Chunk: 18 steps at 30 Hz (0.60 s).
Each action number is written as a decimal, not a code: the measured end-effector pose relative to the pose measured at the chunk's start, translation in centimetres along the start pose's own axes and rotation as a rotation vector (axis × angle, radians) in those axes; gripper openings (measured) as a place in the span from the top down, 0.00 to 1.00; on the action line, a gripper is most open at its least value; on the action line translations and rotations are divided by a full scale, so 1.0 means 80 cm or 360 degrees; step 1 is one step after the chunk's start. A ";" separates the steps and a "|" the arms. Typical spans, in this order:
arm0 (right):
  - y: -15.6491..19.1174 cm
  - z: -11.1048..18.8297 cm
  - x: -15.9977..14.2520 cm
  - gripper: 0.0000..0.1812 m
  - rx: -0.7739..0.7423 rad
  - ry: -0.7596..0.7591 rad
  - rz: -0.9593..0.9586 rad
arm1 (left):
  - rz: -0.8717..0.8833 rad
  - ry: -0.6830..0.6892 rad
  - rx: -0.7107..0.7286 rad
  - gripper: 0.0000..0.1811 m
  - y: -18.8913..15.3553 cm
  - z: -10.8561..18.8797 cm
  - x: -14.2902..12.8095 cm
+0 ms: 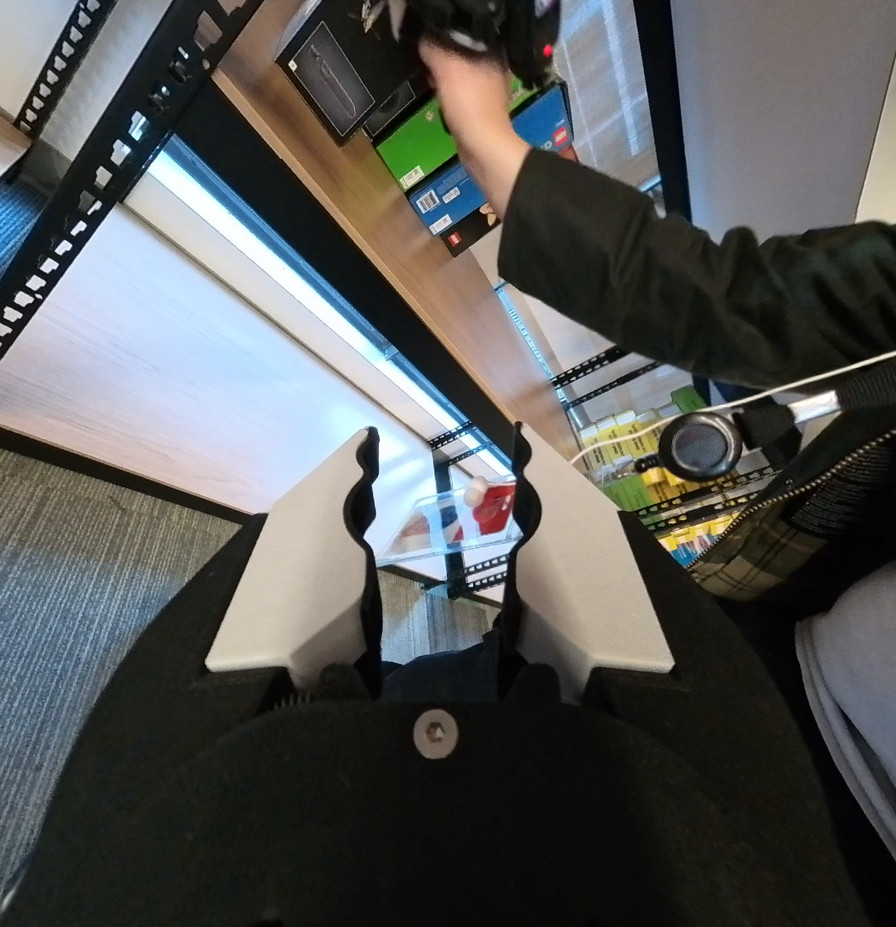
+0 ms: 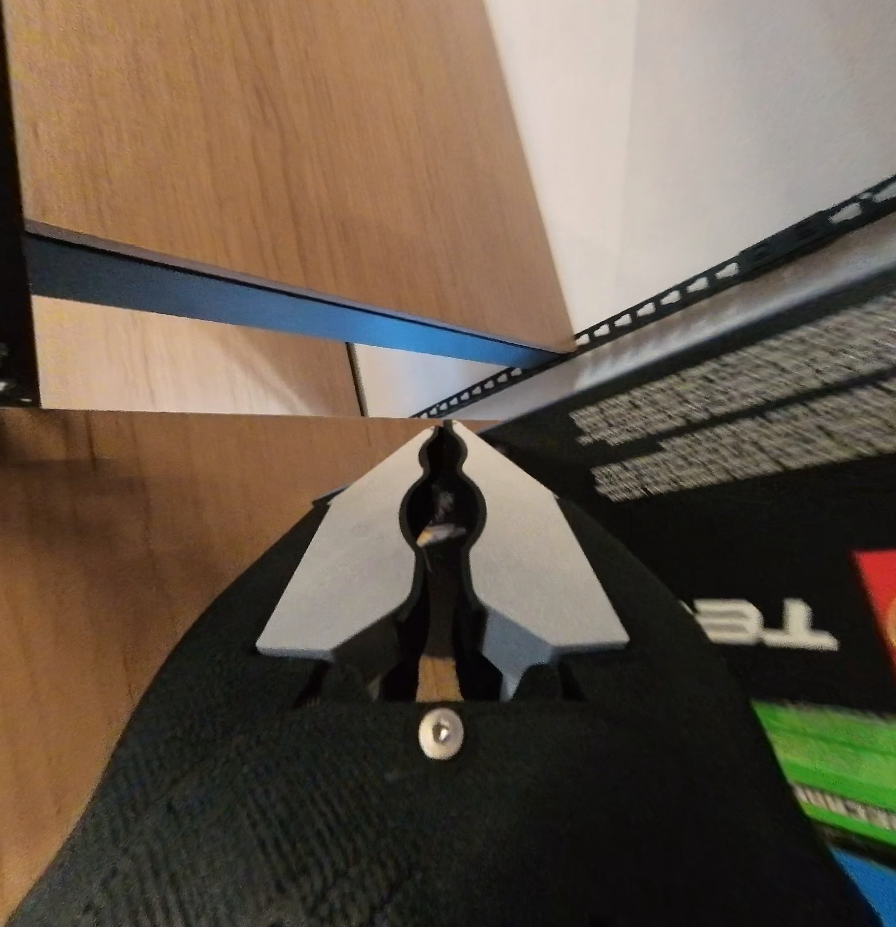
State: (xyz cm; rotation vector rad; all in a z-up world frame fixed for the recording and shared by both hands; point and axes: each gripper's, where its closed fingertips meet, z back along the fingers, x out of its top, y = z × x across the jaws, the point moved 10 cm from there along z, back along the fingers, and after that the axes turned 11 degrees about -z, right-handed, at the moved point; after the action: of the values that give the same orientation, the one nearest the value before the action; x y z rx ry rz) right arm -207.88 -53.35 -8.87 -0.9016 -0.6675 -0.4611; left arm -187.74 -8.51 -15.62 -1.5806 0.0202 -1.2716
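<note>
Left tongs (image 1: 443,441): spread wide, holding nothing and touching nothing. Beyond the gap, well apart, a clear box (image 1: 451,526) with red contents sits on a lower shelf.

Right tongs (image 2: 446,426): tips pressed together. A small object is visible in the round gap behind the tips; whether it is pinched cannot be told. The tongs lie over a wooden shelf (image 2: 110,526), just beside a black box (image 2: 712,526) on their right. In the left wrist view, a hand (image 1: 466,95) is raised at the stacked boxes (image 1: 421,145) on the upper shelf.
</note>
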 end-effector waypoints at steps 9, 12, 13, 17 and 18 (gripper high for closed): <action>-0.010 0.013 -0.025 1.00 -0.0025 0.0007 0.0157 | 0.0011 0.0008 -0.0025 0.72 0.000 -0.009 -0.006; -0.021 0.008 -0.030 1.00 -0.0084 0.0040 0.0176 | 0.0031 0.0007 -0.0023 0.72 -0.001 -0.009 -0.009; -0.025 0.006 -0.033 1.00 -0.0088 0.0051 0.0141 | 0.0032 0.0011 -0.0026 0.72 -0.001 -0.008 -0.010; -0.039 0.001 -0.045 1.00 -0.0070 0.0116 0.0060 | 0.0014 0.0016 -0.0019 0.72 -0.003 -0.007 -0.008; -0.039 0.000 -0.046 1.00 -0.0057 0.0125 0.0047 | 0.0015 0.0006 -0.0015 0.72 -0.002 -0.007 -0.007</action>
State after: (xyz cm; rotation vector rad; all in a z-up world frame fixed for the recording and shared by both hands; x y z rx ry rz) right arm -212.49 -54.70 -9.68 -0.9214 -0.5751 -0.4812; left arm -188.48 -8.48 -15.95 -1.5844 0.0365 -1.2689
